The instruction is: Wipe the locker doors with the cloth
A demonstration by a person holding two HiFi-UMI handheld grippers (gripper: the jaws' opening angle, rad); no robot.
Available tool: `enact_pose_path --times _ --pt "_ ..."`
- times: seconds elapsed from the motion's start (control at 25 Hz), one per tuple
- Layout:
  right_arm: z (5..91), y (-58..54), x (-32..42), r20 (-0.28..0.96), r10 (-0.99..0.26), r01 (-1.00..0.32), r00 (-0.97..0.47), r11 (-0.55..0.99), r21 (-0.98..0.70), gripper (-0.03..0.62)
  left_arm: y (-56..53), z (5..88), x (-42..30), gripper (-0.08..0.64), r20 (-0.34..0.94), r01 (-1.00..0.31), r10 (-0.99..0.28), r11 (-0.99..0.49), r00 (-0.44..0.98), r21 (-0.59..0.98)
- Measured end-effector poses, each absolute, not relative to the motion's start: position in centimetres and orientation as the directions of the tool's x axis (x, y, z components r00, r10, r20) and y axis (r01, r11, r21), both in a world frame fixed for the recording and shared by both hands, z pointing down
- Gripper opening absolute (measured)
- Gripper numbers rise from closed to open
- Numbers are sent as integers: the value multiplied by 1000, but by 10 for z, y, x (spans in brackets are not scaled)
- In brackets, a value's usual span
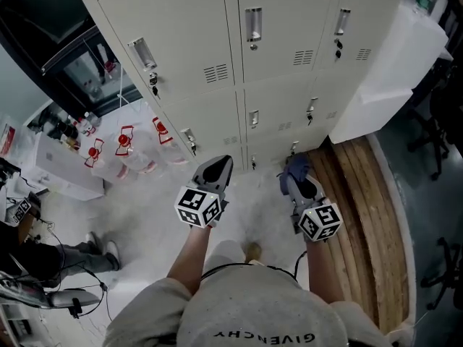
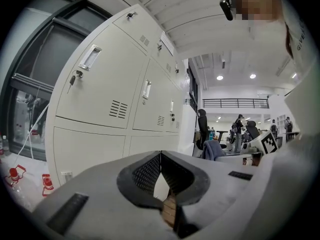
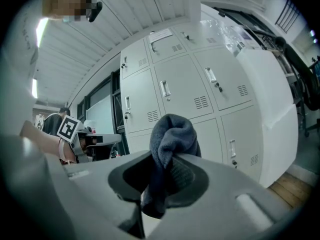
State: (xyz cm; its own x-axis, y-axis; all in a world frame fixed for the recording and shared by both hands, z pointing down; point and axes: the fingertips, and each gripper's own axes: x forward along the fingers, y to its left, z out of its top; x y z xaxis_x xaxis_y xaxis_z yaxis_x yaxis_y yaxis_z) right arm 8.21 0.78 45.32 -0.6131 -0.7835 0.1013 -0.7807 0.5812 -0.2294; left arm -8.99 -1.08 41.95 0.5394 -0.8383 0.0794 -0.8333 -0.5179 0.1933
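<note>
**Cloth's loaded, doors not touched yet**

The right tongs (image 3: 169, 161) are clamped on the dark blue cloth (image 1: 295, 163). It bunches out past the tips, just right of centre in the head view. The left tongs (image 1: 217, 168) are closed with nothing in them, just left of centre.

Both sit well short of the locker doors (image 1: 188, 49) that fill the top of the frame.

My take: press the bunched end flat on a door so the cloth does the rubbing, not the plastic tips. I'd start at a top corner and work in overlapping passes. Steer round the handles (image 1: 252, 24) and keys (image 1: 153, 80), and grip firmly so the wad doesn't slip.
</note>
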Motion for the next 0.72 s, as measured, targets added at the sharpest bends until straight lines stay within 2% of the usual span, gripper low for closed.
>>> enact_pose_path --times 0.36,0.72 --pt "417 -31 63 38 -758 -749 -651 635 -190 60 -41 403 -101 -2 91 -856 -857 -490 508 162" --pt "340 -112 34 -62 -727 -722 -684 687 -86 60 -112 334 -104 -2 -1 -847 -854 -516 520 127"
